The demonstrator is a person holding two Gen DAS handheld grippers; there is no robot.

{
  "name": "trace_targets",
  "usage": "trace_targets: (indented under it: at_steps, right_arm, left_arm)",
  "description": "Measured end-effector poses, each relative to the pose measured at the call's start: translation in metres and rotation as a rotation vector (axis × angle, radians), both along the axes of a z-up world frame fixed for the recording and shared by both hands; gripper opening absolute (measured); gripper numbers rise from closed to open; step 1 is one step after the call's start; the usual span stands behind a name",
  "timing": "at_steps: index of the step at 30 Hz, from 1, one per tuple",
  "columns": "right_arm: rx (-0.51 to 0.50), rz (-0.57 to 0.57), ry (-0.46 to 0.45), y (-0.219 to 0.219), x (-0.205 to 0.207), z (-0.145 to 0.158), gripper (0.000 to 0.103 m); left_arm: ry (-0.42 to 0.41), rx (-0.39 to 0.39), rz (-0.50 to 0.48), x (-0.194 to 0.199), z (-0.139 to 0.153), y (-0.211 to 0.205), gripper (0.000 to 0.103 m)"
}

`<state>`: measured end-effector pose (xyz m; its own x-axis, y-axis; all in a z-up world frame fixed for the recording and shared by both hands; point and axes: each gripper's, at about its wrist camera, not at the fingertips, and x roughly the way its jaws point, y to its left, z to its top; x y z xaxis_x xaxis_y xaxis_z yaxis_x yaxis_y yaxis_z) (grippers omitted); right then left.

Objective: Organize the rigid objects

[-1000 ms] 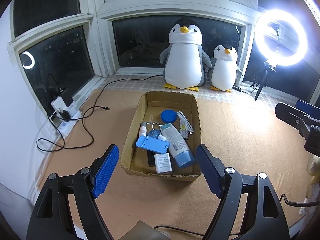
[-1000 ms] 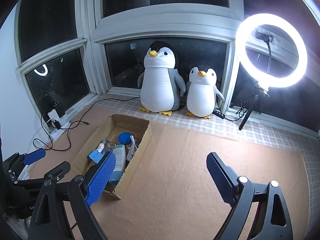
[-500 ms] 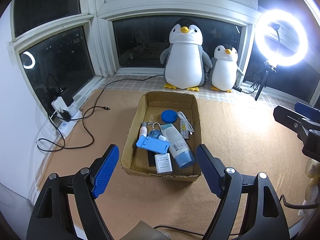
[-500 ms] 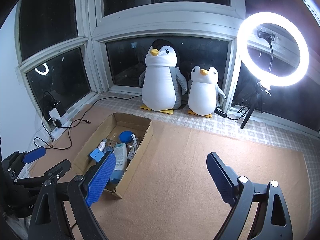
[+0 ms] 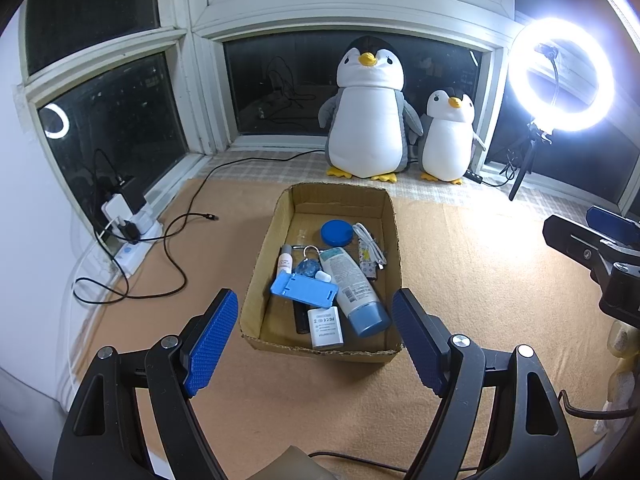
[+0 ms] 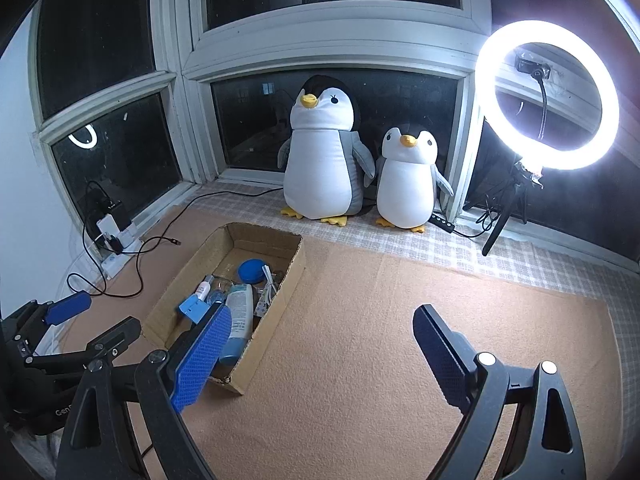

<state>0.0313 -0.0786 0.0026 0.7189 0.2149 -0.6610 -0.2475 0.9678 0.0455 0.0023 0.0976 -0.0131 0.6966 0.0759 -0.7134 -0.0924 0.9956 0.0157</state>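
An open cardboard box (image 5: 262, 248) sits on the tan mat and also shows in the right wrist view (image 6: 294, 272). It holds several items: a blue-capped white tube (image 5: 352, 284), a blue phone stand (image 5: 304, 290), a blue round lid (image 5: 336, 233), a white charger (image 5: 325, 326), a small white bottle (image 5: 285, 263) and a white cable (image 5: 370, 242). My left gripper (image 5: 314, 340) is open and empty, just in front of the box. My right gripper (image 6: 320, 354) is open and empty over bare mat, right of the box.
Two plush penguins (image 5: 370, 112) (image 5: 448, 138) stand at the window behind the box. A lit ring light (image 5: 560, 80) on a tripod is at the back right. A power strip (image 5: 128, 236) and black cables (image 5: 172, 256) lie at the left.
The right gripper has lifted and tilted slightly, so its view shifted a little. The left gripper and the box contents have not moved.
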Motion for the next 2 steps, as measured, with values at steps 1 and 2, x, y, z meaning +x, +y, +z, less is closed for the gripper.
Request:
trace_targets:
  at_steps: [1, 2]
  right_arm:
    - [0.000, -0.001, 0.001, 0.0001, 0.0000, 0.0000, 0.090]
    - [0.000, -0.001, 0.002, 0.0002, -0.0001, -0.0003, 0.090]
  left_arm:
    - [0.000, 0.001, 0.001, 0.0001, -0.0001, -0.0001, 0.080]
    - [0.001, 0.001, 0.001, 0.0002, -0.0002, -0.0001, 0.080]
